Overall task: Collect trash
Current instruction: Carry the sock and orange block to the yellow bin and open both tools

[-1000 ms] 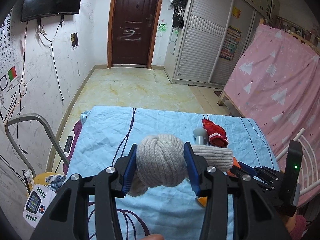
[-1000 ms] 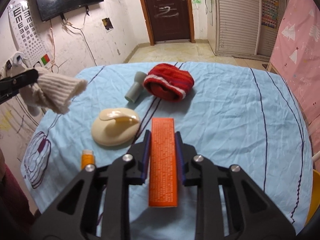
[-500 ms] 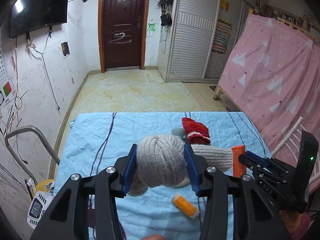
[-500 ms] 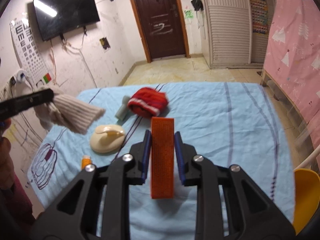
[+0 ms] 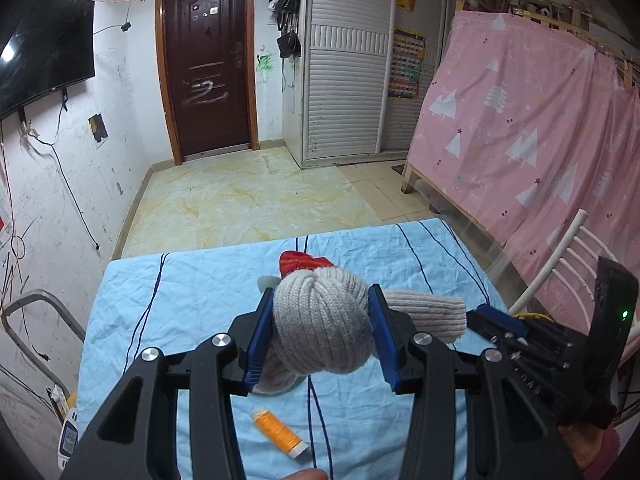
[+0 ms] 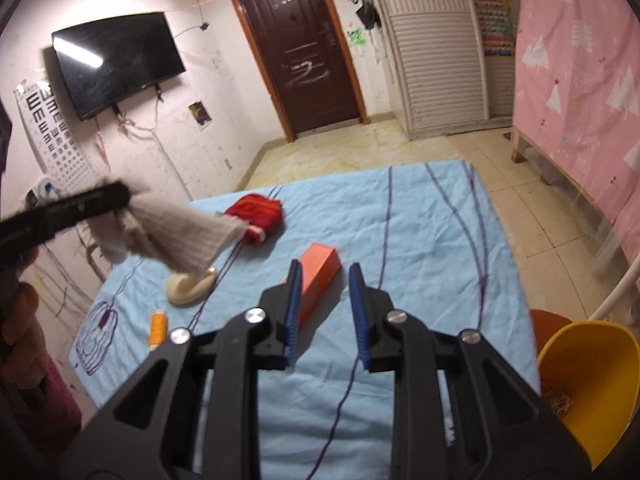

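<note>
My left gripper is shut on a beige knitted sock and holds it above the blue tablecloth; the sock also shows hanging at the left of the right wrist view. My right gripper is open, raised above the table. The orange box sits just past its left finger, apart from the right finger, tilted; whether it rests on the cloth I cannot tell. An orange thread spool lies near the table's front edge.
A red knitted item and a cream plastic piece lie on the table. A yellow bin stands off the table's right side. A pink curtain and a white chair are on the right.
My right gripper has opened and let go of the orange box, and has risen and turned right, bringing the yellow bin into view. My left gripper has lifted the sock higher.
</note>
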`<state>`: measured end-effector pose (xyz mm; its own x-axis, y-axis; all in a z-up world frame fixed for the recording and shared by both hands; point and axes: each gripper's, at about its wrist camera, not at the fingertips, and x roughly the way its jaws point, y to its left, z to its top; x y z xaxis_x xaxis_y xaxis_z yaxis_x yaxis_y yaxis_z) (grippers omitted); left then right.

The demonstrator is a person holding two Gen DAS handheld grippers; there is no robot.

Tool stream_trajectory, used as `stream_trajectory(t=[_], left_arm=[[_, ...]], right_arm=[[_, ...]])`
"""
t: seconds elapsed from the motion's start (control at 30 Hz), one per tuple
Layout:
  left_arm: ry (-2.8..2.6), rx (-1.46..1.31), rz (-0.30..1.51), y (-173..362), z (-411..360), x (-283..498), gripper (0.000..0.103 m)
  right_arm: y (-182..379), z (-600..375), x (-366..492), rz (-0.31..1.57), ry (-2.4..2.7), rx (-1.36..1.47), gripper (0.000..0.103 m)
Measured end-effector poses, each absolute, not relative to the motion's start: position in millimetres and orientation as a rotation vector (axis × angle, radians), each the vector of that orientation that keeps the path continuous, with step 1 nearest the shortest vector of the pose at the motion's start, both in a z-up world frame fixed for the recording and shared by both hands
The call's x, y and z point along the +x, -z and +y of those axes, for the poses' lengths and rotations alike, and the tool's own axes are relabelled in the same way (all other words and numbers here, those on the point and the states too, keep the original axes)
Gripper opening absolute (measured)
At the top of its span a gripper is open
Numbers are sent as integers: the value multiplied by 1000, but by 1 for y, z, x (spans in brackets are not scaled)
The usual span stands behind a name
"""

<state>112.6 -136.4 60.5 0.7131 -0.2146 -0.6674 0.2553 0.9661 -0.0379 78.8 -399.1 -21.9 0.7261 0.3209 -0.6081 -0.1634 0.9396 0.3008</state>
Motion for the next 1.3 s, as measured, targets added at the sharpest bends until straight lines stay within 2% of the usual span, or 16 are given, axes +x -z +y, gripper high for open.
stream_trajectory(t=[0.07,0.1,0.13,0.17,0.2,0.53,0.57,0.67,0.77,0.87,1.3], left_arm=[[249,62,725,-61,-137,112,38],[241,64,722,-62,-137,112,38],[231,65,719,-62,-135,112,37],[225,64,718,-62,-133,113,37],[220,63,718,-62,-131,114,37],[199,19,740,-57,-104,126,37],[199,14,741,-56,-102,127,37],[202,3,747,-55,-97,131,37],[206,-4,752,-52,-94,132,37],[209,-9,758,-50,-92,133,38],[214,24,756,-51,-113,130,38]], right_arm=[[25,-393,82,723,-290,239,23],[28,-388,86,736,-301,237,27],[30,-384,88,745,-306,232,32],[33,-378,92,757,-313,224,45],[36,-374,94,764,-316,218,53],[59,-346,118,855,-294,136,54],[60,-345,120,866,-292,134,53],[61,-341,123,876,-274,109,39],[62,-340,126,880,-268,90,33],[62,-343,129,877,-244,78,22],[35,-383,110,764,-228,151,22]])
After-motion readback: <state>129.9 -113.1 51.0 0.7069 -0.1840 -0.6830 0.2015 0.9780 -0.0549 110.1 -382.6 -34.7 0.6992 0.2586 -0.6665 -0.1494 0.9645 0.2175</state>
